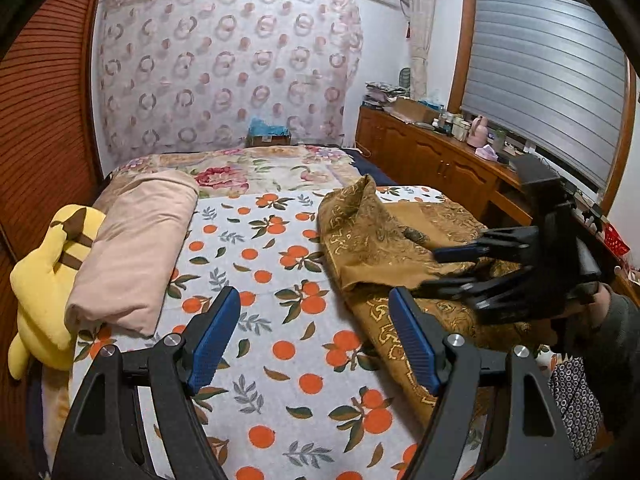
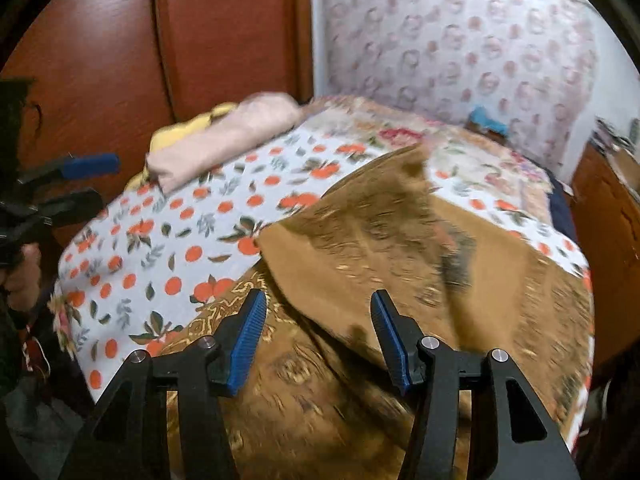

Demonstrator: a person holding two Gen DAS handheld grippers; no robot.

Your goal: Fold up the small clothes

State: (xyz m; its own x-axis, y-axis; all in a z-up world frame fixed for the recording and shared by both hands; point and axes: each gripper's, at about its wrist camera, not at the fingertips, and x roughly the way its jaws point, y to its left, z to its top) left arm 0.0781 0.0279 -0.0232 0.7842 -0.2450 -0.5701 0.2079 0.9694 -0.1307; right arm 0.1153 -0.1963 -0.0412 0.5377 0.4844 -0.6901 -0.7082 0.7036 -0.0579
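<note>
**Brown cloth lies rumpled on the bed, both tools empty**

In the left wrist view, at nine o'clock, a yellow plush toy (image 1: 44,280) leans against the wardrobe, with a folded pink blanket (image 1: 132,256) just beside it on the bed (image 1: 256,280). The left tool (image 1: 314,340) sits at six o'clock, its blue pads spread wide with only the orange-print sheet between them; it holds nothing.

Further right, from the middle toward three o'clock, lies the brown patterned cloth (image 1: 368,248), bunched, with one corner standing up in a peak and the rest spilling toward the near edge of the bed. The right tool (image 1: 448,268) hangs over it at three o'clock, jaws apart. Its own view confirms this: the right tool (image 2: 316,336) stands about half open above the brown patterned cloth (image 2: 360,240), nothing pinched, though that picture is blurred.

The cloth looks thin, light and limp, so it should drape and slide rather than hold a crease; the gold-printed surface may be a little slick. Likely the best hold is at two corners or along a hemmed edge, one tool each, pinching a single layer and pulling it taut before laying it flat. Grabbing the bunched middle would probably catch several layers and drag the fold askew.
</note>
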